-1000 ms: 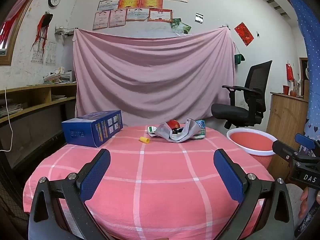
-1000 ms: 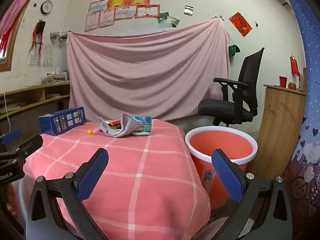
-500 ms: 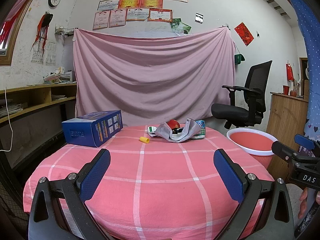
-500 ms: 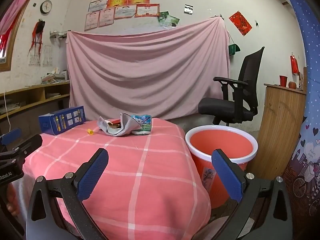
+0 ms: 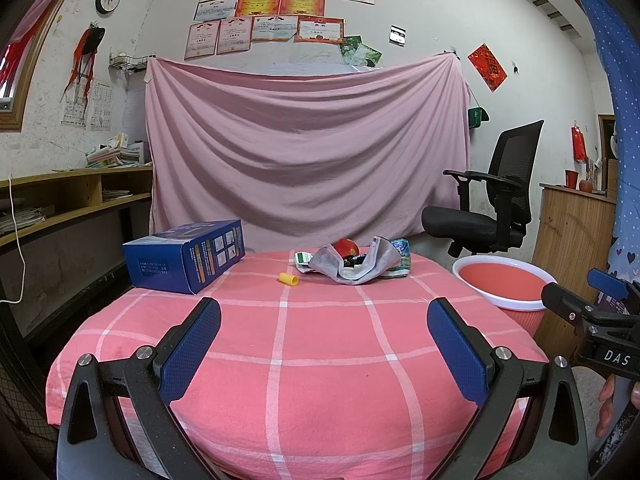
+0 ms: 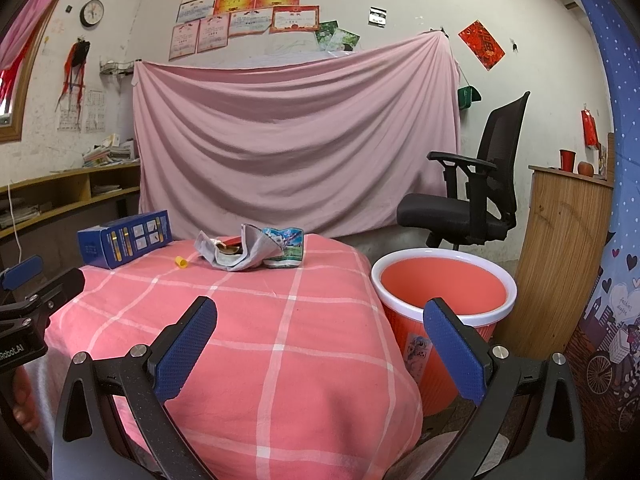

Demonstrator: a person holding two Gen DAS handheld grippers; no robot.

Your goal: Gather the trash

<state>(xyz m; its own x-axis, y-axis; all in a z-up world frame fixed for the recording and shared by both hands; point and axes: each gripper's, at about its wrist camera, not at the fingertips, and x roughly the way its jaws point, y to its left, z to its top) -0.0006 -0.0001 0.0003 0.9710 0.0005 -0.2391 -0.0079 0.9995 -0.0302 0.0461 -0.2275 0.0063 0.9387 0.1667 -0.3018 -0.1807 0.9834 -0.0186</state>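
While both gape – trash pile (image 5: 356, 266) far beyond left tool (image 5: 324, 346).

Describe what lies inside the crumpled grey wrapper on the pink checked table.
Inside the crumpled grey wrapper a red round object and a dark item show above its folds. Whatever sits lower is covered. A green-and-white packet pokes out beside it.

Pink sheet (image 5: 304, 148) on white wall, black office chair (image 5: 488, 204), wooden shelves (image 5: 76, 200)
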